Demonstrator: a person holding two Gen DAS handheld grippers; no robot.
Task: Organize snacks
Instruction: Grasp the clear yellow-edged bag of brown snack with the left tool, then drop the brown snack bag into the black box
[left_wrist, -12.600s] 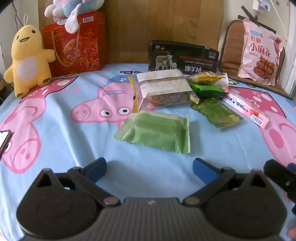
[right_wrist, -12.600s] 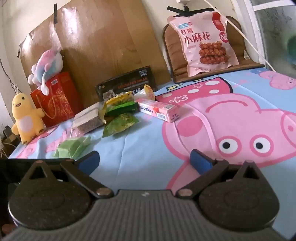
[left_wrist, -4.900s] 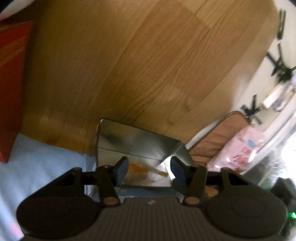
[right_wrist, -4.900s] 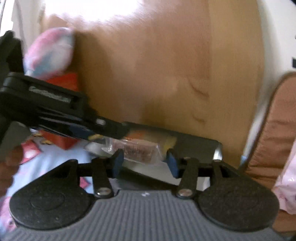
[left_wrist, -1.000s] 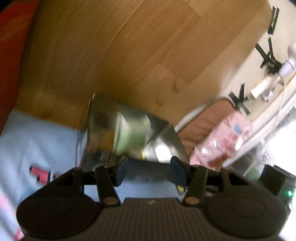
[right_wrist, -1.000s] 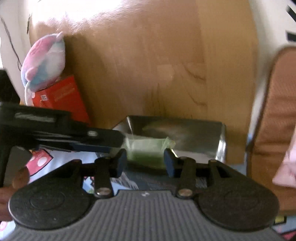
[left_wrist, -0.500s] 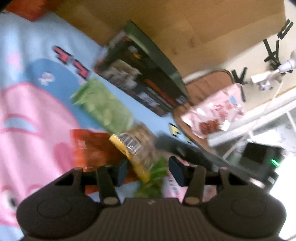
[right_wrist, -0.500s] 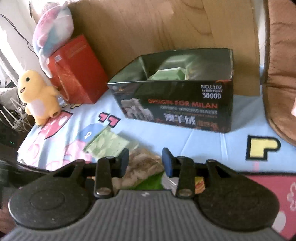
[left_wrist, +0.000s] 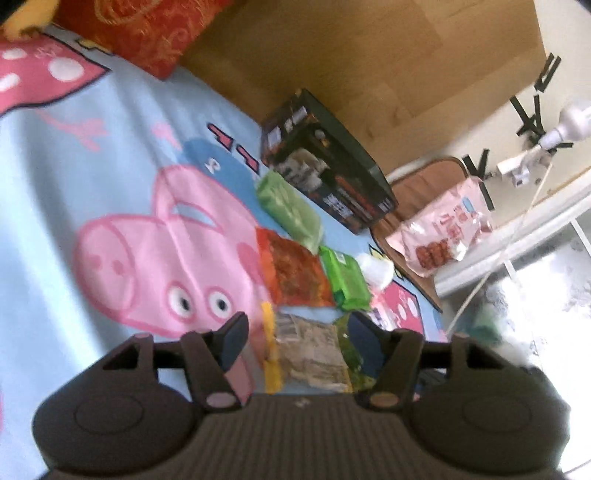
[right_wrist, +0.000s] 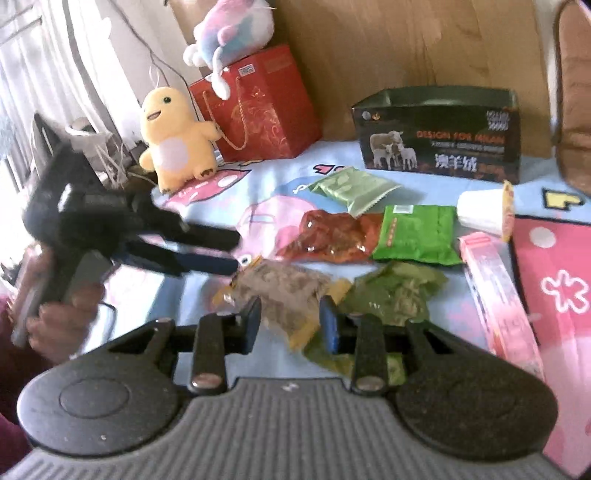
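While both straddle the brown snack bag (right_wrist: 284, 291), right gripper (right_wrist: 290, 325) and left gripper (left_wrist: 295, 332) released

Yellow duck plush (right_wrist: 173, 138) upright on the pig-print sheet (right_wrist: 554, 295), just beside a red gift bag (right_wrist: 258, 107) with a pink-and-blue plush (right_wrist: 225, 37) lying on top. Behind them, a wooden board (right_wrist: 406, 44) leaning at the back, with a brown cushion (right_wrist: 574, 92) at the far right edge. White lamp (left_wrist: 565, 125) on the wall.
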